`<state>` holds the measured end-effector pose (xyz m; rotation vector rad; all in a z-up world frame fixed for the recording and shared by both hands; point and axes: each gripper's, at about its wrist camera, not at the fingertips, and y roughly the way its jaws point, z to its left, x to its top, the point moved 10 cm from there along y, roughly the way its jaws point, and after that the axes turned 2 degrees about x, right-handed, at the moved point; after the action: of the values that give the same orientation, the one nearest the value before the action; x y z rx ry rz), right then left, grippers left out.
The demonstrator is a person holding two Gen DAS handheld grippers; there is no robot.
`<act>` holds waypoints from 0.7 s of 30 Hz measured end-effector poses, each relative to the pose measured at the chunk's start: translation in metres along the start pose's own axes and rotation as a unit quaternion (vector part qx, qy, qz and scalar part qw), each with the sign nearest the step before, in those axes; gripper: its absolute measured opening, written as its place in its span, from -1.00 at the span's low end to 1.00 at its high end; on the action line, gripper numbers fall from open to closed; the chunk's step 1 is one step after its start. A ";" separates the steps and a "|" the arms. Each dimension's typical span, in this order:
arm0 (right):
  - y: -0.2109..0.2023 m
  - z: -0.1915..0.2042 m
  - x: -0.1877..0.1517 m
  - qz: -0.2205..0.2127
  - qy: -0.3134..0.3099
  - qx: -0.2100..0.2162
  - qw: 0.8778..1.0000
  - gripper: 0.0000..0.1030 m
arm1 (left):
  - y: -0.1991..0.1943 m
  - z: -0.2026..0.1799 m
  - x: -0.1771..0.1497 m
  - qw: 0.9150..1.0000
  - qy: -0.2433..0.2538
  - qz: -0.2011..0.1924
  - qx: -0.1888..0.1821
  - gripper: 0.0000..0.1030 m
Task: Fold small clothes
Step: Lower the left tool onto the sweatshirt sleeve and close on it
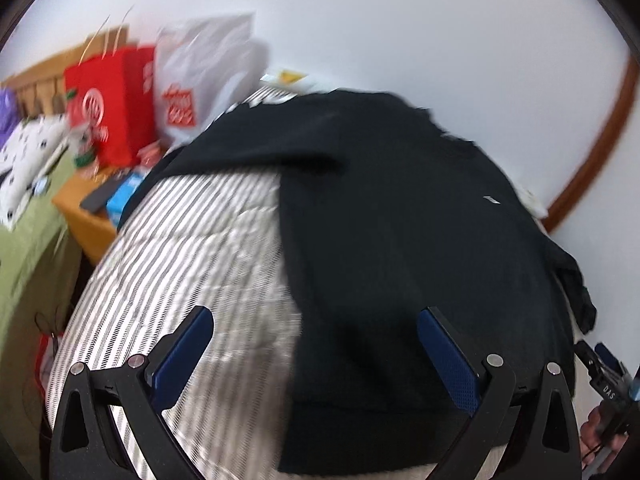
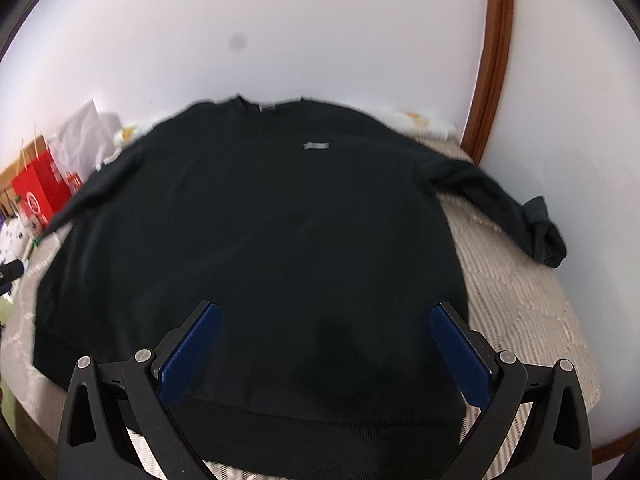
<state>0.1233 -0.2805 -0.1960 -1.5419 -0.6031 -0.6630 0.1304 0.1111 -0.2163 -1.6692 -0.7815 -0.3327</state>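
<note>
1. a black sweatshirt (image 2: 256,240) is seen spread face up on a bed covered by a pale striped quilt (image 1: 180,248), with its neckline toward the white wall and its hem nearest the cameras.

2. in the right wrist view, the body of the garment is shown lying flat and mostly smooth, and a small grey label (image 2: 316,146) is visible on the chest.

3. the sleeve on the right side of that view (image 2: 520,216) is stretched out to the side over the quilt, its cuff bunched near the bed's edge; the other sleeve is angled away toward the left, where blur hides its end.

4. no fold is visible in either view, so the task is judged to be at its start: the garment is laid out, and the sleeves and body are not yet turned in.

5. the left hand-held gripper (image 1: 316,344) is held wide apart and empty above the hem's left part, with quilt under one finger and black cloth under the other.

6. the right hand-held gripper (image 2: 324,340) is likewise spread wide with nothing between its blue pads (image 2: 192,356), hovering over the lower middle of the sweatshirt; contact with the cloth cannot be told.

7. beside the bed, red and white shopping bags (image 1: 116,104) are seen on a wooden side unit, well apart from the garment.

8. what is left, as judged: both sleeves folded inward, then the body folded over.
</note>
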 end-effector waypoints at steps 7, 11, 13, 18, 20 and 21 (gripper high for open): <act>0.052 -0.014 -0.013 0.032 0.004 -0.008 0.999 0.99 | 0.040 0.062 0.012 0.996 -0.090 0.016 -0.006 0.98; 0.066 -0.022 -0.009 0.026 0.012 -0.011 1.000 0.99 | 0.051 0.076 0.039 0.993 -0.120 -0.004 -0.022 0.98; 0.074 -0.025 -0.005 0.024 0.011 -0.013 1.000 0.99 | 0.062 0.081 0.054 0.989 -0.142 -0.005 -0.036 0.98; 0.093 -0.014 0.004 0.034 -0.010 0.001 0.999 0.98 | 0.082 0.087 0.084 0.984 -0.169 -0.025 -0.043 0.98; 0.099 -0.010 0.007 0.031 -0.019 0.000 0.999 0.97 | 0.090 0.089 0.096 0.982 -0.181 -0.034 -0.044 0.97; 0.102 -0.008 0.007 0.034 -0.025 0.002 0.999 0.96 | 0.095 0.091 0.103 0.981 -0.187 -0.040 -0.040 0.97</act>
<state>0.2014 -0.2962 -0.2613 -1.5723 -0.5854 -0.5735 0.2503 0.2223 -0.2495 -1.8046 -1.1287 -0.1061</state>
